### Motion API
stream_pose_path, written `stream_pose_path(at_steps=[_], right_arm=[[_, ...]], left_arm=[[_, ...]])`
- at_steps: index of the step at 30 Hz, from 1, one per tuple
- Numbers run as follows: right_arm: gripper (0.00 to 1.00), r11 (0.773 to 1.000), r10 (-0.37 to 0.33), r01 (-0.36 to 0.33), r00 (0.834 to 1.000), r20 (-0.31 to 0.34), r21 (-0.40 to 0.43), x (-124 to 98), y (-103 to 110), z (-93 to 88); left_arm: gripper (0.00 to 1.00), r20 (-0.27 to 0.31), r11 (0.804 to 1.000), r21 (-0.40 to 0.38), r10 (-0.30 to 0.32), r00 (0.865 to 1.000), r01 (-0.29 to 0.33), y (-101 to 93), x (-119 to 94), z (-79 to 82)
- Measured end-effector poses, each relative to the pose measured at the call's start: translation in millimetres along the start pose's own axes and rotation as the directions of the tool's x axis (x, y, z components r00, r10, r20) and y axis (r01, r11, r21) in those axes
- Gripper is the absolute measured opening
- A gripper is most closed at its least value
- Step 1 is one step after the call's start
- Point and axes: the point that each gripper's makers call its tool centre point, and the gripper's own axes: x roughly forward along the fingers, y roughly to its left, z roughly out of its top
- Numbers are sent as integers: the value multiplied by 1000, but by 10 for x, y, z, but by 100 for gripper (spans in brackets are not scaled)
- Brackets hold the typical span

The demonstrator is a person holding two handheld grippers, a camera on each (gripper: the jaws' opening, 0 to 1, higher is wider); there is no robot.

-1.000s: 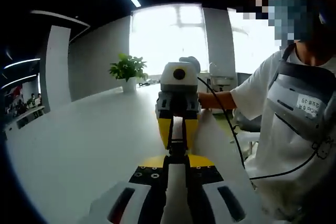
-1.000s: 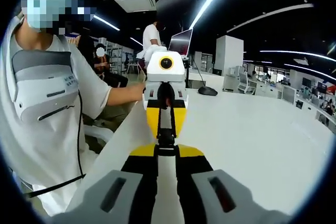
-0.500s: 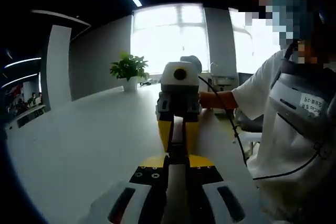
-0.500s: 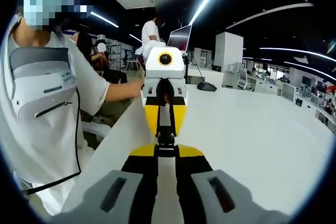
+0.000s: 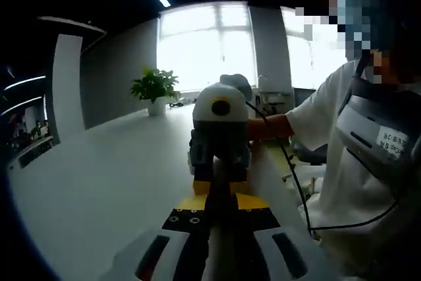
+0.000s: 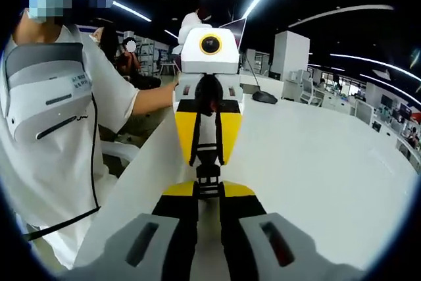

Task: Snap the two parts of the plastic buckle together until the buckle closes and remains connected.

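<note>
We see a long white table (image 5: pixel 99 182), also in the right gripper view (image 6: pixel 316 162), with a person in a white T-shirt (image 5: pixel 355 156) (image 6: pixel 46 129) at its edge, both forearms reaching in. In the left gripper view, the right gripper (image 5: pixel 219 179) faces the camera head-on, nearly touching the left gripper (image 5: pixel 220 203), whose jaws sit pressed close together. In the right gripper view, the left gripper (image 6: pixel 207 159) comes in nose to nose with the right gripper's own jaws, also drawn close. The black plastic buckle (image 6: pixel 208 179) sits pinched between the two grippers' tips, above the table near its edge; whether its two parts have latched, we cannot tell. A potted plant (image 5: pixel 152 90) stands far back by the windows; a dark computer mouse (image 6: pixel 264 97) lies on the table behind.
</note>
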Motion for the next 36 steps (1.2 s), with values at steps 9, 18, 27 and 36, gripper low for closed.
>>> stream_pose_path(at_steps=[9, 18, 27, 36], right_arm=[[10, 1000, -23, 23, 1000, -13, 4, -49, -23, -37], [10, 999, -36, 36, 999, -5, 16, -85, -56, 1], [10, 998, -37, 36, 999, 5, 50, -66, -99, -20], [9, 997, -19, 18, 1000, 11, 77, -45, -96, -48]], left_arm=[[11, -52, 999, 4, 36, 998, -36, 59, -36, -174], [11, -118, 998, 9, 58, 991, -58, 111, -26, -361], [11, -115, 998, 14, 68, 991, -67, 127, -25, -342], [10, -125, 998, 15, 59, 990, -57, 100, -6, -335]])
